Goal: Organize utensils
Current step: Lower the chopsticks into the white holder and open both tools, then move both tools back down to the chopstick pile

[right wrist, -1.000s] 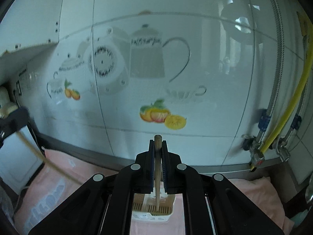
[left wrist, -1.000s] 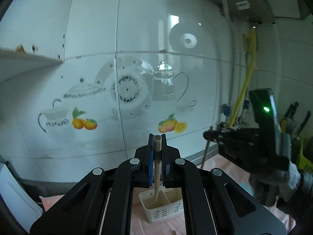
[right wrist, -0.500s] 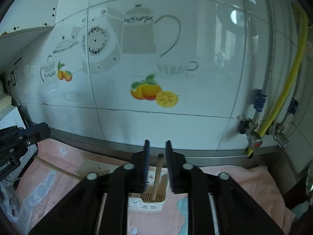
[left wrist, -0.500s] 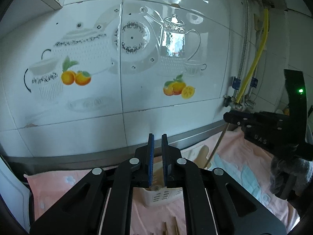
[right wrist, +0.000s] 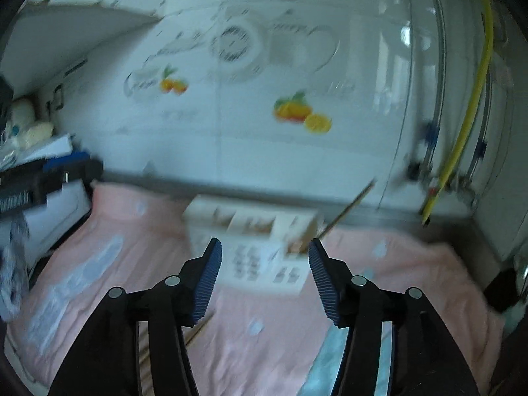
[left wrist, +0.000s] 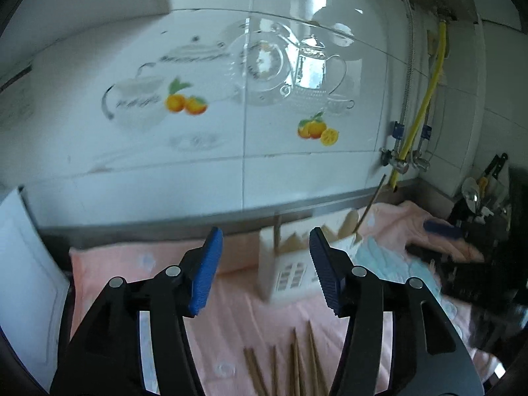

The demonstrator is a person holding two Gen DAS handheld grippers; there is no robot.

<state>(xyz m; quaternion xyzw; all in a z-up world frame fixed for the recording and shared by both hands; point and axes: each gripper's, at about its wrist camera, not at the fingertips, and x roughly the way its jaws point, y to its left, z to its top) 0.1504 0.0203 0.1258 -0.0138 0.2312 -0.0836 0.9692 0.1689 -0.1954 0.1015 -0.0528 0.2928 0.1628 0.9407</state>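
Note:
A white slotted utensil holder (left wrist: 290, 265) (right wrist: 250, 231) stands on the pink cloth near the wall. One brown chopstick (left wrist: 369, 204) (right wrist: 349, 208) leans out of its right end, and another (left wrist: 276, 234) stands upright in it. Several loose chopsticks (left wrist: 292, 363) lie on the cloth in front; the right wrist view shows one (right wrist: 198, 330). My left gripper (left wrist: 264, 270) is opening, with nothing between its blue pads. My right gripper (right wrist: 264, 274) is opening too and grips nothing. Both hover short of the holder. Each shows blurred in the other's view: right (left wrist: 462, 247), left (right wrist: 33, 184).
A pink cloth (left wrist: 231, 313) (right wrist: 264, 346) covers the counter below a tiled wall with fruit and teapot prints. A yellow hose (left wrist: 419, 115) and valves run down at the right. A rack with knives (left wrist: 485, 191) stands far right, a white board (left wrist: 23, 264) at the left.
Both grippers have let go of their chopsticks, which now stand in the holder. The jaws have opened, and both views have sunk toward the cloth and drawn back.

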